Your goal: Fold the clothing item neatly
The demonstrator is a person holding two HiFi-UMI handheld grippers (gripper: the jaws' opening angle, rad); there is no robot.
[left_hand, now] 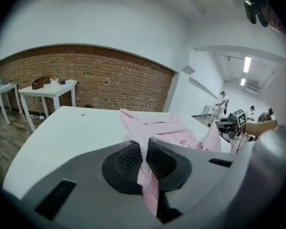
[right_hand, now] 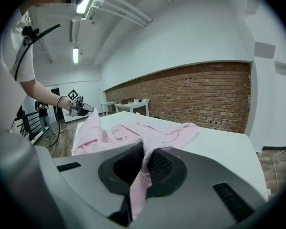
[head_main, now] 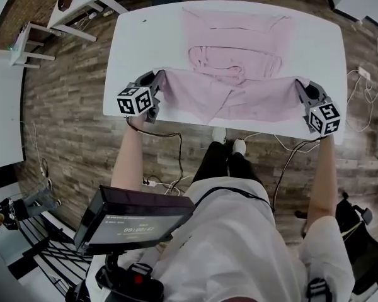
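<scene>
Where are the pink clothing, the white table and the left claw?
pink clothing (head_main: 239, 39): head view, its flat far part.
white table (head_main: 145, 43): head view, bare top beside the clothing.
left claw (head_main: 159, 80): head view, tips shut on the clothing's edge.

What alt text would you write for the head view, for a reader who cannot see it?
Seen from above, a person stands at a white table and holds the near edge of a pink garment, one corner pinched in the left claw and the other in the right claw. The rest lies rumpled on the table.
</scene>
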